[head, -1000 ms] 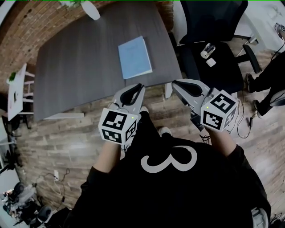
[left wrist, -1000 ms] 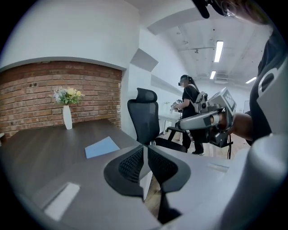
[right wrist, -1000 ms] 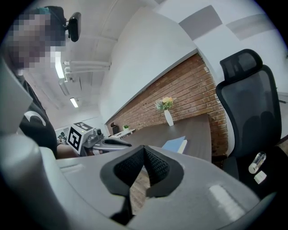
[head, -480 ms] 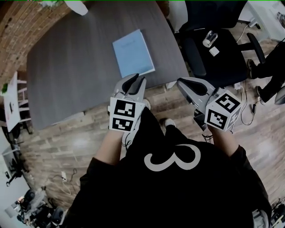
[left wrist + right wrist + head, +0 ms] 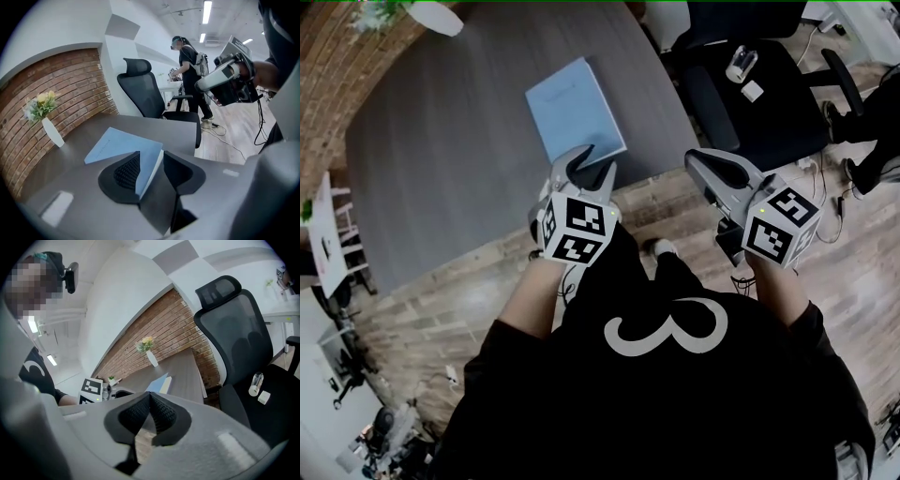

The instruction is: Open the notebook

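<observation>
flat pale-blue rectangular notebook (image 5: 575,112) lies closed on the smooth grey table (image 5: 459,159), near its edge; left gripper (image 5: 591,167), ribbed black pads just opened wide, grips nothing beside its near corner; right gripper (image 5: 701,157) pinched together, empty

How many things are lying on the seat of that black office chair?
2. A small bottle lies nearer the backrest of the chair, and a small white box sits just beside it, toward the seat's front. Most of the seat shows, so probably nothing else is hidden.
</observation>
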Available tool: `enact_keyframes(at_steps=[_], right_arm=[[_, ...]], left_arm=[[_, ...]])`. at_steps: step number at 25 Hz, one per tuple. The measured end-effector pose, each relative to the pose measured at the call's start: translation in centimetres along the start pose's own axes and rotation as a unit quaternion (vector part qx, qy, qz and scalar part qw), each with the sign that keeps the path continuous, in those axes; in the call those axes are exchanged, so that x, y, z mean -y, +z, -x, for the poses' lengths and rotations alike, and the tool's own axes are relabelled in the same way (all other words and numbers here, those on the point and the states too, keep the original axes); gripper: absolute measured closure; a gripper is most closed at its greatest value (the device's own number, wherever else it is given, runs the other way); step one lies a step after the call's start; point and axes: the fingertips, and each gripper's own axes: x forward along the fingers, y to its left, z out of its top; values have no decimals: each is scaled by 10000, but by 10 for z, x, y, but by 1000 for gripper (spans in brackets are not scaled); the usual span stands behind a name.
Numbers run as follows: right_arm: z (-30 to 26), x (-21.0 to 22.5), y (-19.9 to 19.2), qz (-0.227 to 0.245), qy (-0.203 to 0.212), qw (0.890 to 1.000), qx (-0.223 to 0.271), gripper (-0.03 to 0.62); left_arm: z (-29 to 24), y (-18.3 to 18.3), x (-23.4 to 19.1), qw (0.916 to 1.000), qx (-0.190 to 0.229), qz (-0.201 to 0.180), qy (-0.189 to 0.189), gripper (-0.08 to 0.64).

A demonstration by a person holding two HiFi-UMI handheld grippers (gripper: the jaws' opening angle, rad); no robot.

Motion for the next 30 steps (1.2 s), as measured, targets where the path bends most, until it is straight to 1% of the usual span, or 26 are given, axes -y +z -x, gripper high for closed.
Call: enact_keyframes(at_steps=[4,7,14,18,25,28,30], right_arm=[[1,7,-5,-124,-63,9999,35,591],[3,12,-8,-218,-130,9996,78,591],[9,20,-16,-340,-170,9993,70,591],[11,24,-20,-352,-155,9992,123,591],[15,26,-17,-391,-144,9990,141,591],[15,25,-15,-388,-143,9990,171,591],[15,24,-14,-391,-122,9990,200,591]], left_arm=[[-14,-4,1,9995,-177,-276,31,354],[-23,-7,2,9987,-306,-396,44,331],[-40,-17,1,9953,-594,-750,166,330],[-43,-19,0,9947,-644,-776,204,345],[-43,-20,-2,9948,-732,-698,148,339],[-40,-19,-3,9947,-762,-663,184,347],[-38,-18,-3,9943,-770,-705,232,359]])
